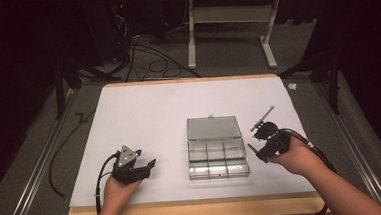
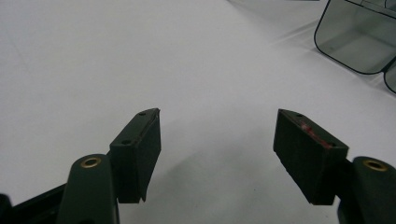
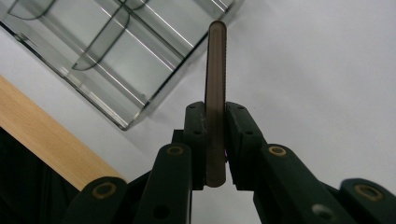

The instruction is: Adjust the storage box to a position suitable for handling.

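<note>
Right gripper clamped on thin strip beside compartment box, presumably for stowing; left gripper wide, empty.

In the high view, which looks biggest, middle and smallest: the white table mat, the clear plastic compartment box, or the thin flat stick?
1. White table mat, by far the largest.
2. Clear plastic compartment box with its lid open.
3. Thin flat stick, clamped in the right gripper, smallest.
</note>
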A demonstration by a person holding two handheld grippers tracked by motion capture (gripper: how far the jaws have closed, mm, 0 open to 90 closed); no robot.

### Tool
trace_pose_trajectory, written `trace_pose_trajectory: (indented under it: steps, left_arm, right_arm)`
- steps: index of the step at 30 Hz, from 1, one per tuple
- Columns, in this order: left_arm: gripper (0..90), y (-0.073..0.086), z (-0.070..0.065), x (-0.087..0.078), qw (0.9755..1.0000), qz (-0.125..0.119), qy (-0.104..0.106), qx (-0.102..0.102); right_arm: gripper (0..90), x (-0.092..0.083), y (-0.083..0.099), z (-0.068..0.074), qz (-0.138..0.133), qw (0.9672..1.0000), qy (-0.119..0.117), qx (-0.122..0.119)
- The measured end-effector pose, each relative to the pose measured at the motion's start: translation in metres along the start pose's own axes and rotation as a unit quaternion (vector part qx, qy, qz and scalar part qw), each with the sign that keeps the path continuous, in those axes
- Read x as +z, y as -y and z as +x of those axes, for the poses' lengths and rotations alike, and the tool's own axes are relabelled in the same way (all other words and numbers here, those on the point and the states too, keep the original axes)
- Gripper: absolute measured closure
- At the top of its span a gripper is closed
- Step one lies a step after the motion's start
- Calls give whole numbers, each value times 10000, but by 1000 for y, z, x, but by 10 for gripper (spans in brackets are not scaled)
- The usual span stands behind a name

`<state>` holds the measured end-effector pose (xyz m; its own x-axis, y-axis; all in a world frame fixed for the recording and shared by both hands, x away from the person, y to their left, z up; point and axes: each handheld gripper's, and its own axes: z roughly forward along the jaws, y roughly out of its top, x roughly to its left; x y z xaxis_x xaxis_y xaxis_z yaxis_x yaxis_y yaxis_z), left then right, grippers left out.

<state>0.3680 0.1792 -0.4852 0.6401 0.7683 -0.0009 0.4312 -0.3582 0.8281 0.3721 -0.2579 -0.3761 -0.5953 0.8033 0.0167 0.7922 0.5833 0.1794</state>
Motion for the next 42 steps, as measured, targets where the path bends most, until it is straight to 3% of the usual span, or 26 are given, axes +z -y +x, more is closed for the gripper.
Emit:
trace_pose_trajectory:
  steps: [4, 5, 8, 25, 38, 40, 42]
  left_arm:
    - [325, 0, 0, 0, 10000, 7, 14, 23]
    - [325, 0, 0, 0, 10000, 7, 21, 19]
    - [325, 0, 0, 0, 10000, -4, 28, 19]
    - [321, 0, 0, 0, 10000, 6, 19, -19]
    - [322, 0, 1, 0, 10000, 3, 28, -32]
    - [322, 0, 1, 0, 10000, 13, 41, -41]
    - [322, 0, 1, 1, 10000, 0, 49, -61]
  right_arm:
    - [804, -1, -5, 4, 0, 10000, 12, -58]
    - [804, -2, -6, 6, 23, 10000, 9, 21]
    - [804, -3, -10, 7, -23, 9999, 3, -113]
    - [804, -1, -36, 21, -78, 9996, -48, -279]
    - [804, 13, -53, 29, 37, 9990, -59, -450]
    - [804, 16, -56, 32, 114, 9993, -60, -341]
    - [804, 21, -59, 30, 84, 9987, -43, -497]
